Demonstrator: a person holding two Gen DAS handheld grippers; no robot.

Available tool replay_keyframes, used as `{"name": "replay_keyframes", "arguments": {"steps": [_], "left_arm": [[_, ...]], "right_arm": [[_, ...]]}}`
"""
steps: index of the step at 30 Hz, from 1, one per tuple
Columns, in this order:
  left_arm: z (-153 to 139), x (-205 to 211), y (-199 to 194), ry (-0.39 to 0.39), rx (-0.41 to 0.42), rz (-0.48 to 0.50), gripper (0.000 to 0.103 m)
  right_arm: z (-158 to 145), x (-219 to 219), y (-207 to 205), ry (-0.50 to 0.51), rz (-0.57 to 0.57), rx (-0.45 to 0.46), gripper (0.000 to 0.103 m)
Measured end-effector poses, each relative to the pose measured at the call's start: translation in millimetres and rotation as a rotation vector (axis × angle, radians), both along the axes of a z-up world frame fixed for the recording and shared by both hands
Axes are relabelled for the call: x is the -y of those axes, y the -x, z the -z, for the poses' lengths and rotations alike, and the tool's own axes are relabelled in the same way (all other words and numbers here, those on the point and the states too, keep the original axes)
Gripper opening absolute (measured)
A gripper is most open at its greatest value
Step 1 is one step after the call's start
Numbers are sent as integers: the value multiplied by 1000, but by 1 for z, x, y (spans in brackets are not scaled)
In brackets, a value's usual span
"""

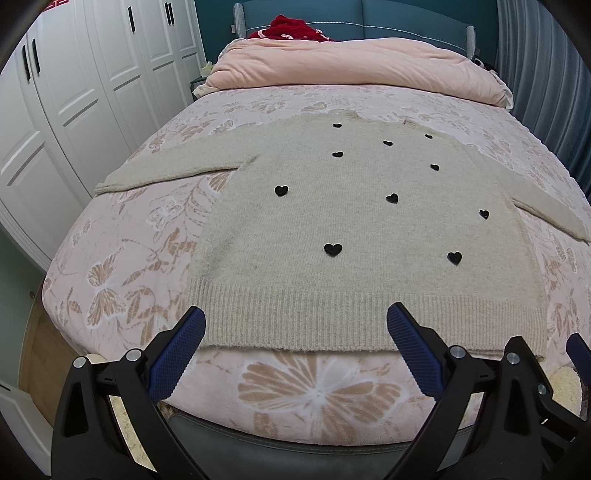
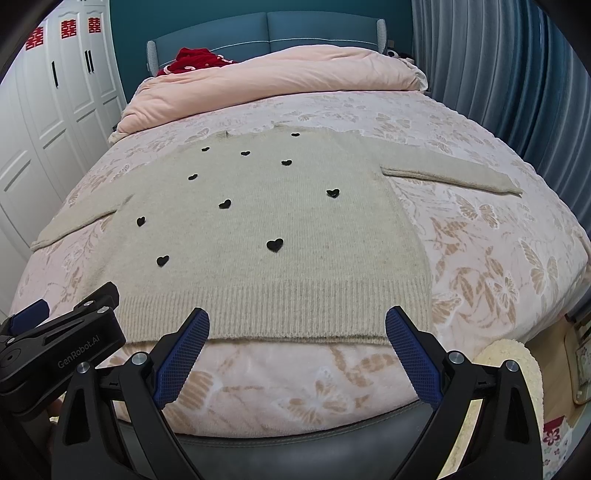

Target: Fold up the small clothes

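A beige knit sweater (image 1: 351, 221) with small black hearts lies flat on the bed, sleeves spread out to both sides, ribbed hem nearest me. It also shows in the right wrist view (image 2: 277, 229). My left gripper (image 1: 295, 317) is open and empty, hovering over the left half of the hem. My right gripper (image 2: 297, 319) is open and empty over the right half of the hem. The left gripper's body (image 2: 55, 347) shows at the left edge of the right wrist view, and the right gripper's body (image 1: 535, 369) shows at the right edge of the left wrist view.
The bed has a pink floral cover (image 1: 317, 398). A folded pink duvet (image 1: 351, 62) and a red garment (image 1: 291, 29) lie at the headboard. White wardrobes (image 1: 74, 92) stand to the left, blue curtains (image 2: 517, 74) to the right. A cream rug (image 2: 513, 362) lies on the floor.
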State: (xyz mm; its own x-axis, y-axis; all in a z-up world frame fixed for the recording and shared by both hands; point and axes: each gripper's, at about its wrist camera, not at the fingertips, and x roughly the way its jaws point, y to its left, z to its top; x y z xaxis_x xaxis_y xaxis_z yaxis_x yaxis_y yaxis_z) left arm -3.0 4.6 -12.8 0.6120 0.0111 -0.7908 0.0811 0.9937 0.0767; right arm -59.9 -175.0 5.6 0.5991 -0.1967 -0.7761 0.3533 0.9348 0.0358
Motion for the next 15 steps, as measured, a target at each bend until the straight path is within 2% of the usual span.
{"name": "replay_keyframes", "arguments": {"steps": [15], "left_arm": [[0,-2,0,-4,1,-2,96]], "right_arm": [[4,-1,1,-8,7,-11,96]]}}
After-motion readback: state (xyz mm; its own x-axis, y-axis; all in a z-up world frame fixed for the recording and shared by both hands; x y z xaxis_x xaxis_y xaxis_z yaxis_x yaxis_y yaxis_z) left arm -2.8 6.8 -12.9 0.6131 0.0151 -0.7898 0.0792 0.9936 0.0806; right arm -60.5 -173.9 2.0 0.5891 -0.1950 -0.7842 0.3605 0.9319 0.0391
